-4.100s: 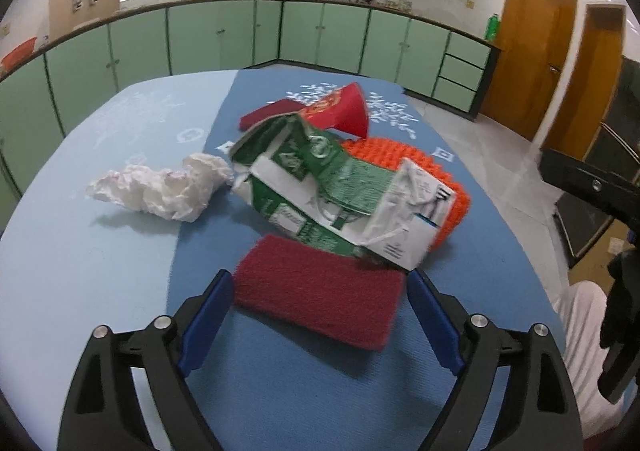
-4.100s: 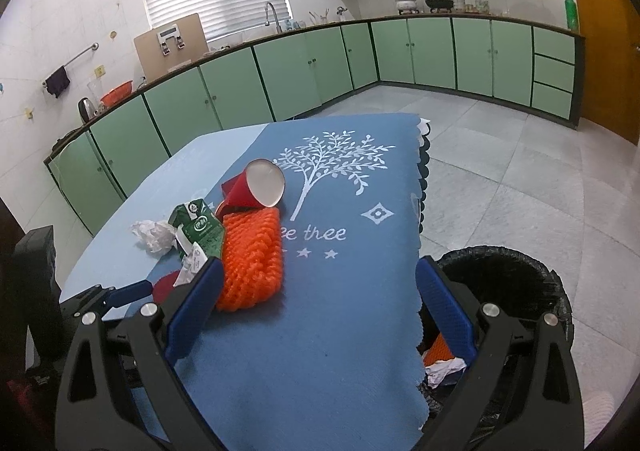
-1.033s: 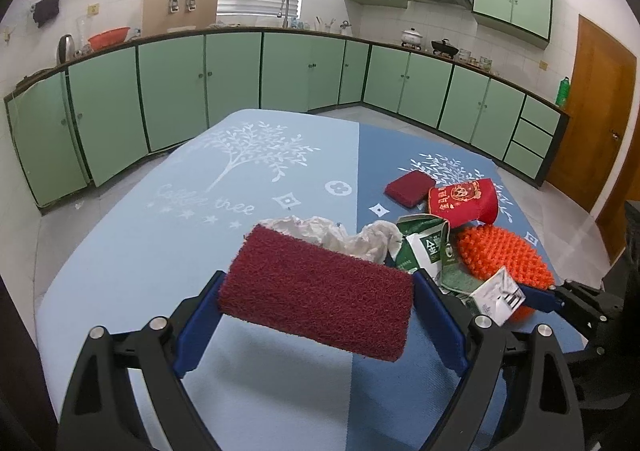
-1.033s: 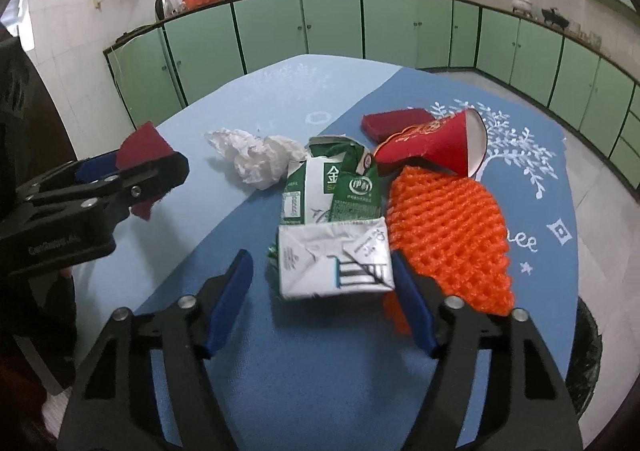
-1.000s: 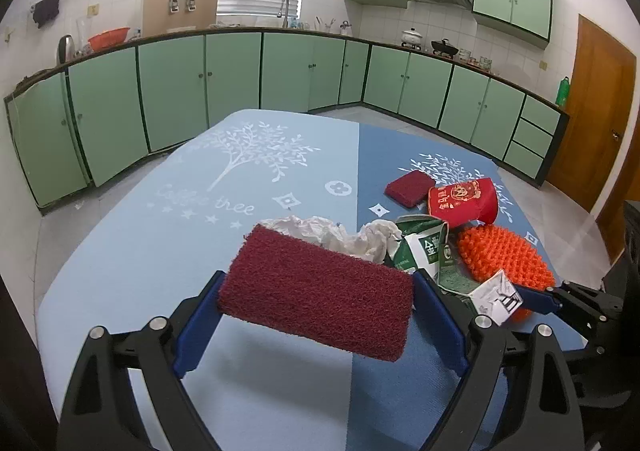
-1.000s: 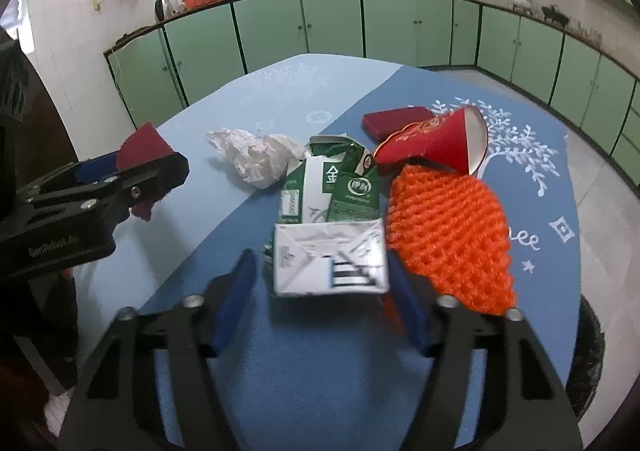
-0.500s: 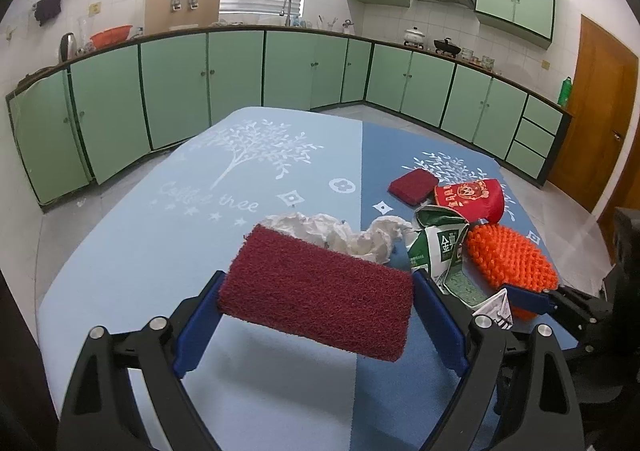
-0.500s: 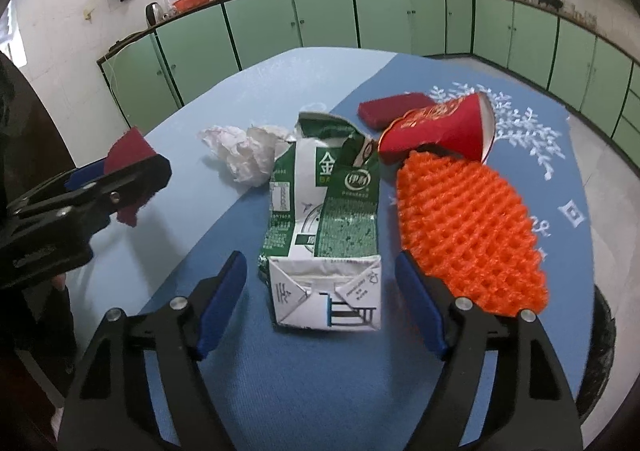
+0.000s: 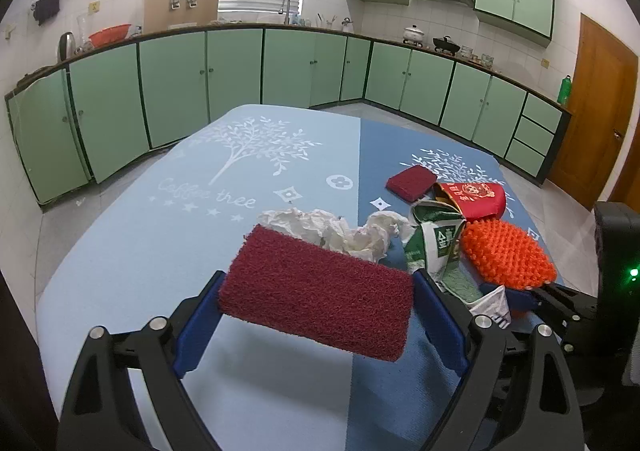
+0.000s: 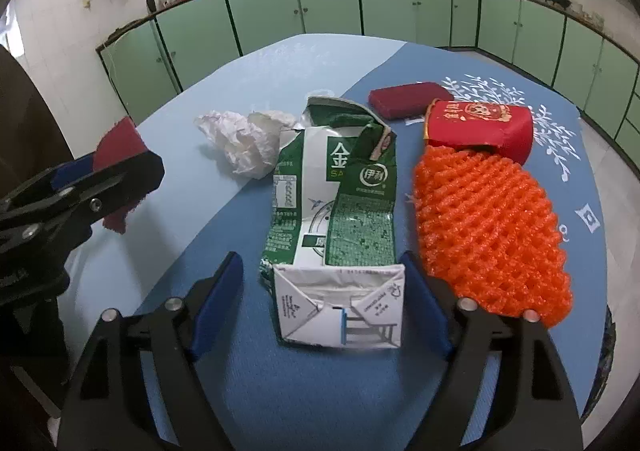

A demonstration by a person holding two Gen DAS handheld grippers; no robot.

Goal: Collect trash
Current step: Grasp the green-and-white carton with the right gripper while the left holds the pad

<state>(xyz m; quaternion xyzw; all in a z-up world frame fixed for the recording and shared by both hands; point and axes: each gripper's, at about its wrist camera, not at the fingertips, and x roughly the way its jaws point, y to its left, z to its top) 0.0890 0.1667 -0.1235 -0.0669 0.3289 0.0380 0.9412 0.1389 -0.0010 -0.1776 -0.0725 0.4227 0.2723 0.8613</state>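
A flattened green and white milk carton (image 10: 340, 203) lies on the blue table cloth (image 10: 280, 391). My right gripper (image 10: 322, 267) straddles the carton's white bottom end. Its jaws are closing; the right pad is at the carton's edge and the left pad stands apart from it. My left gripper (image 9: 318, 283) is shut on a dark red scouring pad (image 9: 316, 303), held above the table at the left. That pad (image 10: 120, 143) also shows in the right wrist view. Crumpled white paper (image 10: 244, 139), an orange foam net (image 10: 488, 219) and a red paper cup (image 10: 480, 127) lie around the carton.
A second dark red scouring pad (image 10: 408, 97) lies behind the cup. Green kitchen cabinets (image 9: 240, 83) ring the room. A sliver of a black bin (image 10: 607, 335) shows past the table's right edge. The light blue half of the cloth (image 9: 160, 231) is bare.
My right gripper has come down closer to the carton, and its jaws now flank the white end. The left gripper keeps the red pad, lifted off the table earlier, still in the air.
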